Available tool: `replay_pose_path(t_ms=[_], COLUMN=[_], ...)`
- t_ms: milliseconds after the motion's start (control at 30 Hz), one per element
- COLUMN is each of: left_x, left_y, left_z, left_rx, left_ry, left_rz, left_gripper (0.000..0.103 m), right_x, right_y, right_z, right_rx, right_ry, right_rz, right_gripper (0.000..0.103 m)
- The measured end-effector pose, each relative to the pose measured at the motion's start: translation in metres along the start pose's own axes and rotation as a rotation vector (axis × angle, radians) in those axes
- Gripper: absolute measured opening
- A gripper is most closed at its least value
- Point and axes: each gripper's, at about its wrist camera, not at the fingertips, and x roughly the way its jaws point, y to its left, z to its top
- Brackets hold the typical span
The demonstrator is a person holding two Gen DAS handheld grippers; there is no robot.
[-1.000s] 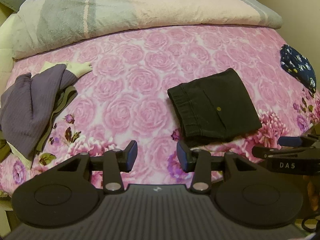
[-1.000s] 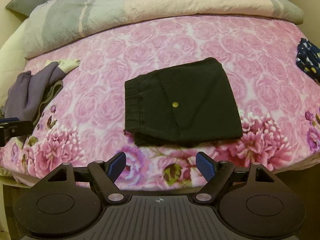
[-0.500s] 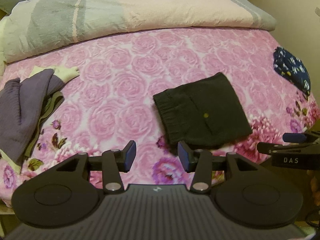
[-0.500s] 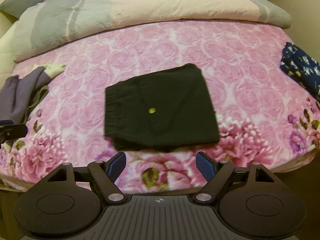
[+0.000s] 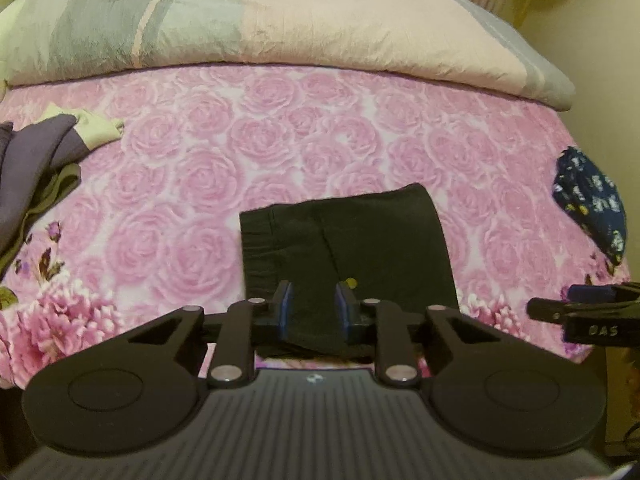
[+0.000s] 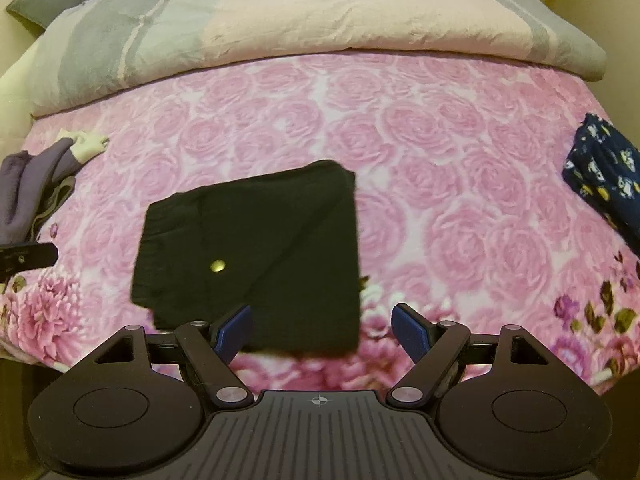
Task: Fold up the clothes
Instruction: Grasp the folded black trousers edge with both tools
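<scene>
Folded black shorts (image 6: 256, 256): matt woven cloth, one shiny brass-coloured snap; bedspread (image 6: 440, 184): soft, embossed rose-quilted fabric; quilt (image 6: 320, 16) at twelve o'clock: crinkled cloth; left gripper (image 5: 311, 309): matt black plastic, blue pads.

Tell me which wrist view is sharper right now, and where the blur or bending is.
Left wrist view: fairly sharp; the black shorts and the left gripper read cleanly, though the bed edge bows from the fisheye. Right wrist view: motion blur smears the shorts' near edge and the floral sheet; the right gripper stays crisp. Lighting is soft, no glare.
</scene>
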Motion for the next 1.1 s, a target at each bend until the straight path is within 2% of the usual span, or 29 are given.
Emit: replay_pose_path(t_ms=[67, 100, 133, 167, 200, 267, 400, 567, 700, 733, 767, 800, 833, 967, 1067, 1100], left_x=[0.013, 0.02, 0.028, 0.036, 0.043, 0.06, 0.098, 0.146, 0.179, 0.185, 0.189, 0.189, 0.189, 0.18, 0.174, 0.175], left_y=[-0.007, -0.009, -0.01, -0.012, -0.012, -0.011, -0.003, 0.009, 0.024, 0.029, 0.035, 0.042, 0.049, 0.052, 0.046, 0.044], left_z=[-0.007, -0.01, -0.014, -0.018, -0.021, -0.027, -0.031, -0.026, -0.029, -0.03, -0.03, -0.03, -0.029, -0.02, -0.005, 0.001], left_rx=[-0.01, -0.017, -0.025, -0.033, -0.038, -0.035, -0.04, -0.025, 0.001, 0.003, -0.006, -0.026, -0.045, -0.068, -0.04, -0.031], left_ry=[0.004, 0.009, 0.017, 0.025, 0.031, 0.042, 0.047, -0.001, -0.031, -0.043, -0.059, -0.076, -0.08, -0.072, -0.113, -0.123], left_rz=[0.008, 0.011, 0.014, 0.018, 0.02, 0.02, -0.002, -0.053, -0.037, -0.026, -0.02, -0.025, -0.045, -0.079, -0.123, -0.132], left_gripper=[0.016, 0.015, 0.014, 0.014, 0.013, 0.01, 0.01, 0.01, 0.01, 0.003, 0.003, 0.003, 0.003, 0.002, 0.003, 0.003], right_x=[0.011, 0.017, 0.026, 0.036, 0.047, 0.069, 0.107, 0.15, 0.186, 0.195, 0.203, 0.207, 0.209, 0.203, 0.189, 0.186], right_y=[-0.017, -0.023, -0.029, -0.033, -0.036, -0.043, -0.046, -0.038, -0.028, -0.027, -0.025, -0.027, -0.03, -0.058, -0.064, -0.064], right_z=[-0.001, -0.001, -0.002, -0.004, -0.005, -0.009, -0.011, 0.001, 0.009, 0.011, 0.012, 0.014, 0.017, 0.02, 0.023, 0.025], right_rx=[-0.02, -0.036, -0.055, -0.063, -0.069, -0.081, -0.069, -0.033, -0.027, -0.034, -0.047, -0.046, -0.042, 0.02, 0.008, 0.007], right_ry=[0.014, 0.026, 0.044, 0.065, 0.087, 0.131, 0.122, 0.017, -0.059, -0.069, -0.081, -0.105, -0.131, -0.162, -0.177, -0.178], right_rz=[0.021, 0.033, 0.048, 0.061, 0.075, 0.102, 0.189, 0.311, 0.399, 0.394, 0.377, 0.354, 0.329, 0.224, 0.195, 0.211], right_gripper=[0.079, 0.075, 0.065, 0.044, 0.041, 0.04, 0.026, 0.025, 0.023, 0.022, 0.017, 0.006, 0.0, 0.0, 0.0, 0.0])
